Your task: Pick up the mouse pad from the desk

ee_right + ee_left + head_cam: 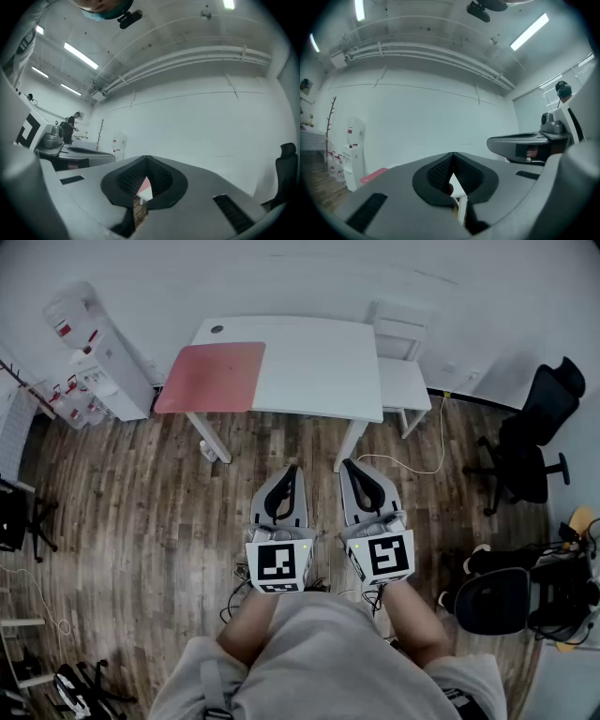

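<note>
I am logging the following:
- White desk (319, 362), standing against the wall on a wooden floor (141, 512).
- Pink mouse pad (211, 377), lying flat across the desk's left end.
- White chair (401, 371), sitting just beside the desk's right end.
- Black office chair (530, 442), standing well apart at far right.
- Left gripper (291, 469) and right gripper (349, 465), which I am holding side by side short of the desk, jaws together and empty.

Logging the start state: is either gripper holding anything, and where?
Nothing held: left gripper and right gripper are shut, empty; mouse pad lies on the desk.
</note>
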A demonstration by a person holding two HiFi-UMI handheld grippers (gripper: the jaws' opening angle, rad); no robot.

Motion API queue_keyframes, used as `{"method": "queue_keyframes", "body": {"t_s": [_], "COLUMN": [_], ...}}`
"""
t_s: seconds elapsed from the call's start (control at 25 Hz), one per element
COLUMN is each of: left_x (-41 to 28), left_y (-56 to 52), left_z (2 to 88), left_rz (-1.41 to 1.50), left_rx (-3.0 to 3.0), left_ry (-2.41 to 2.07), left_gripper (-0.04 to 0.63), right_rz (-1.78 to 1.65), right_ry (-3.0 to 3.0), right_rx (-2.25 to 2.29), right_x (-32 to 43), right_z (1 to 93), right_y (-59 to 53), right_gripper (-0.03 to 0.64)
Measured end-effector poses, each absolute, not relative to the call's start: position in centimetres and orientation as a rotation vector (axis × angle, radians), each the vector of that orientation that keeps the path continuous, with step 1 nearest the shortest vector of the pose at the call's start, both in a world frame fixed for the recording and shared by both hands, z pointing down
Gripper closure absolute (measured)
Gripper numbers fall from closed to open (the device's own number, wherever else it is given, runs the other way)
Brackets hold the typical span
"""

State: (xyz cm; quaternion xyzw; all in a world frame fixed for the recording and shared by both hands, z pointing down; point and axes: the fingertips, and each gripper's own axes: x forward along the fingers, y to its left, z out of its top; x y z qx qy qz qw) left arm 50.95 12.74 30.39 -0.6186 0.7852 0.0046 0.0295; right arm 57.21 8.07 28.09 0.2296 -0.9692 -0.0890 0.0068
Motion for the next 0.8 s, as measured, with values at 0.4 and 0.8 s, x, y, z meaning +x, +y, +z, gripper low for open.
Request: {"method": "queue_keyframes", "body": {"t_s": [0.4,0.8], "left_x": [43.2,33.7], "left_y": [18.0,25.6], "left_z": [31.2,34.3], "left_rz": [-0.070,-0.110], "left_rx": [-1.752,-1.533], "left_ry": [2.544,2.771], "left_gripper": [0.584,0.584], "right_rz": [-0.238,-0.222], "right_ry": [-3.095,-3.057], "right_rx": [0.407,0.090], "right_x": [48.4,37.8], "right_z": [30.0,32.4], "right_y": [13.3,20.0], "right_gripper": [0.577,0.577]}}
